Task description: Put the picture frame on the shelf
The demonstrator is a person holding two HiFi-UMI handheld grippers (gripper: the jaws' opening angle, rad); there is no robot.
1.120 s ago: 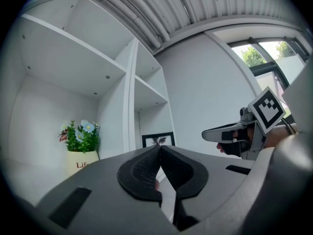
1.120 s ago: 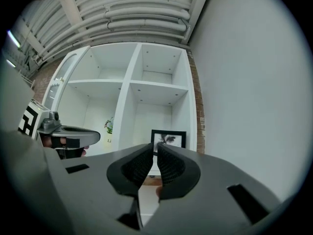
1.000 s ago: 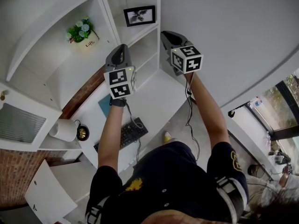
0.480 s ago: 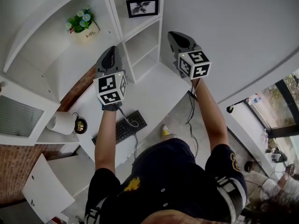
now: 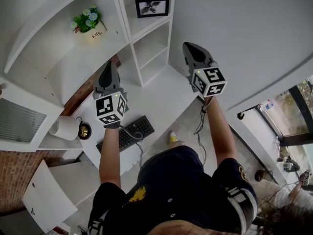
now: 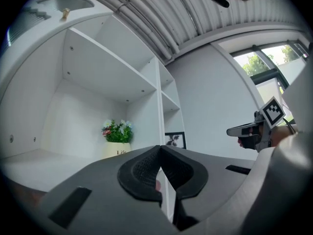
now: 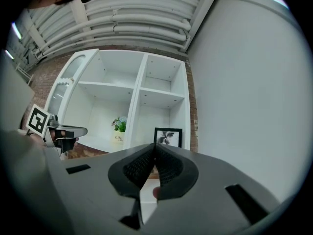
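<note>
Standing well beyond the right hand-held gripper (image 5: 189, 46) is the picture frame (image 5: 152, 7).

A plain white wall (image 5: 244, 43) was seen at right, w/ a brick wall (image 5: 14, 180) at lower left. White shelving (image 5: 122, 23) was set above a white desk (image 5: 166, 92). Daylight was admitted thru windows (image 6: 264, 65); a corrugated ceiling (image 6: 161, 9) was seen overhead.

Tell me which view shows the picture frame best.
The head view: the picture frame stands whole and unobstructed on the shelf. The right gripper view shows it upright, its lower edge behind the right hand-held gripper. The left gripper view shows it small and partly hidden.
</note>
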